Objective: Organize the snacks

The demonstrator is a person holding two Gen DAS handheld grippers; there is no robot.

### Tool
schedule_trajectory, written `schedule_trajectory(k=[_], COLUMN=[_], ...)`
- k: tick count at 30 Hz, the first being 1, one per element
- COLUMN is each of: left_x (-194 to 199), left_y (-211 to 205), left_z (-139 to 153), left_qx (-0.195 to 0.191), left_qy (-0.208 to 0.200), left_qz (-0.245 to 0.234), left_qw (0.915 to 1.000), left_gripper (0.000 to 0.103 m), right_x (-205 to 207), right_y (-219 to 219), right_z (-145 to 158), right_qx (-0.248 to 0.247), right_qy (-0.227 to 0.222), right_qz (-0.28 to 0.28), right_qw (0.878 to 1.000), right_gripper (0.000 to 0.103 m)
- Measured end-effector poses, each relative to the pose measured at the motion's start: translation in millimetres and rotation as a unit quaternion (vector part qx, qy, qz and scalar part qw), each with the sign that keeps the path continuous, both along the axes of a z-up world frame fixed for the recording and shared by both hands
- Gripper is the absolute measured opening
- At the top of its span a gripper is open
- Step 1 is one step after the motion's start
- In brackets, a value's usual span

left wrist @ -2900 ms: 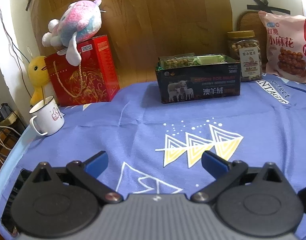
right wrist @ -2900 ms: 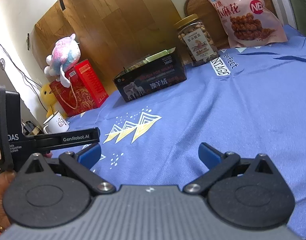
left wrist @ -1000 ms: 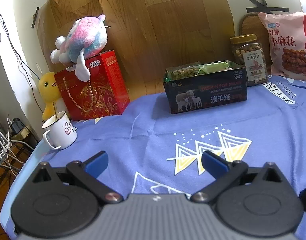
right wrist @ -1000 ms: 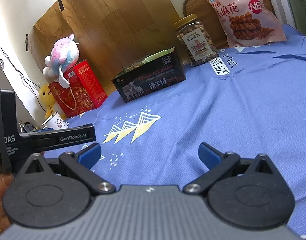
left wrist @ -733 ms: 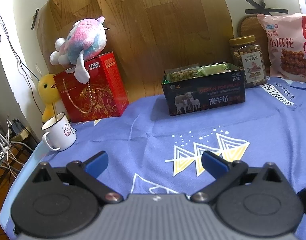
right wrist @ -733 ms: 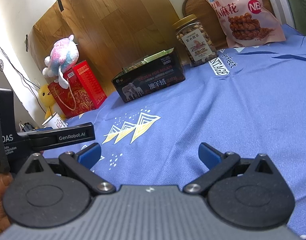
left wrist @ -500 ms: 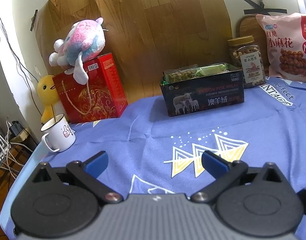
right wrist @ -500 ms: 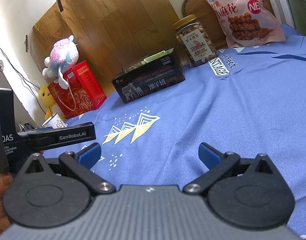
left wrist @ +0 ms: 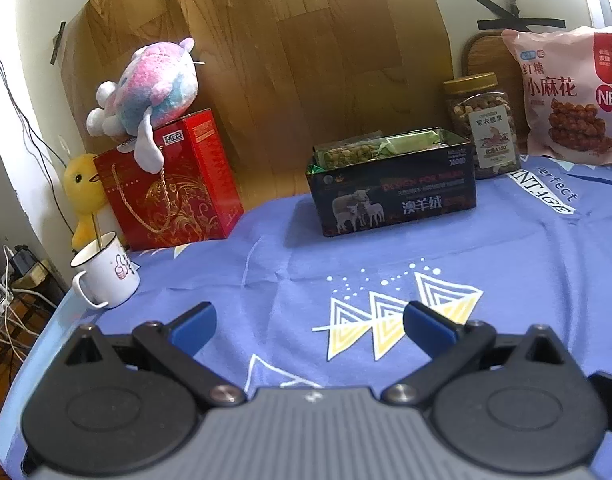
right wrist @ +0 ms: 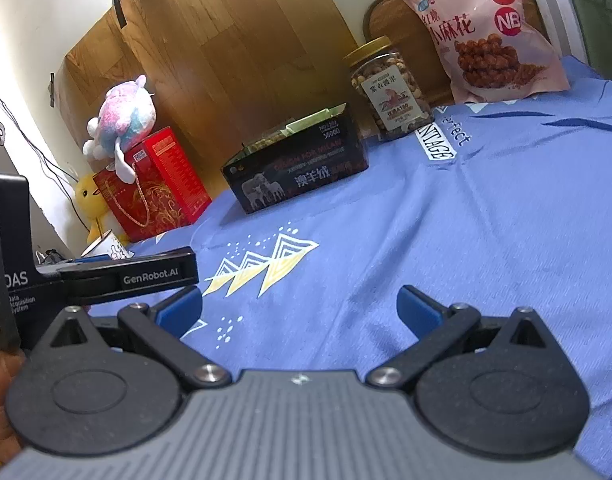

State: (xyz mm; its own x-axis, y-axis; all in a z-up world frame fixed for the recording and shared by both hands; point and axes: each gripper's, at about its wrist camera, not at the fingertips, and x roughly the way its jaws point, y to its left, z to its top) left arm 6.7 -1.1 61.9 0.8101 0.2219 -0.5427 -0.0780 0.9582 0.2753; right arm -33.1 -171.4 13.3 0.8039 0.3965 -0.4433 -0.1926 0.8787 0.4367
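A black tin box (left wrist: 392, 196) (right wrist: 298, 176) with sheep on its side stands at the back of the blue cloth, holding green and nut snack packets (left wrist: 370, 148). To its right are a clear jar of nuts (left wrist: 482, 128) (right wrist: 390, 88) with a gold lid and a pink snack bag (left wrist: 566, 100) (right wrist: 486, 36) leaning on the wall. My left gripper (left wrist: 308, 326) hovers open near the front of the cloth, nothing between its fingers. My right gripper (right wrist: 300, 306) is open and empty too, well short of the box.
A red gift box (left wrist: 170, 184) with a plush toy (left wrist: 150, 84) on top stands at the back left. Beside it are a yellow duck toy (left wrist: 82, 188) and a white mug (left wrist: 106, 276) near the table's left edge. The left gripper's body (right wrist: 106, 276) shows left in the right wrist view.
The left wrist view has shifted a little, so the box and jar sit slightly lower and left in it. Both grippers stay open and empty.
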Motion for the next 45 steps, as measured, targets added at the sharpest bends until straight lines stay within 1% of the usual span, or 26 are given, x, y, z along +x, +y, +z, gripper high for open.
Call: schedule_trajectory(k=[8,11,16,21,26,33,36,39,42,45], left_x=[4.4,6.2,7.8,5.3,3.5,-2.6,-4.9,-4.9,-4.9,-6.7], left_y=[0.8,0.0,-6.1,-19.7,-27.4,-43.9,-51.1,-58.6,-60.6,-59.5], left_z=[0.7,1.6,-1.1,-5.1,-5.0,-0.9,-1.6,-3.7,-1.5,-0.5], left_qx=[-0.014,-0.024,-0.049,-0.048,-0.048,-0.042,-0.042,-0.031,-0.044,-0.056], left_qy=[0.003,0.003,0.013,0.019,0.02,0.0,0.001,0.003,0.001,0.001], left_qz=[0.001,-0.004,-0.022,-0.042,-0.045,-0.052,-0.06,-0.062,-0.066,-0.07], left_qw=[0.9999,0.9997,0.9985,0.9978,0.9976,0.9978,0.9973,0.9976,0.9969,0.996], left_gripper=[0.103,0.103,0.103,0.103,0.103,0.103,0.103,0.103,0.103,0.103], right_x=[1.2,3.0,4.2,-1.3,-8.2,-23.0,-30.1,-33.9,-33.6,-35.9], right_y=[0.8,-0.1,-3.7,-11.7,-20.3,-34.3,-39.3,-42.8,-44.3,-44.0], right_z=[1.5,2.3,2.4,-2.0,-2.5,-3.0,-4.3,-7.8,-9.8,-6.8], right_qx=[-0.007,-0.012,-0.016,-0.022,-0.021,-0.023,-0.023,-0.02,-0.018,-0.027], right_qy=[-0.003,-0.003,-0.002,0.004,0.0,-0.003,-0.003,-0.004,0.001,-0.004], right_qz=[-0.002,-0.006,-0.017,-0.034,-0.049,-0.068,-0.077,-0.079,-0.077,-0.08], right_qw=[1.0,1.0,1.0,0.999,0.999,0.997,0.997,0.997,0.997,0.996], right_gripper=[0.103,0.103,0.103,0.103,0.103,0.103,0.103,0.103,0.103,0.103])
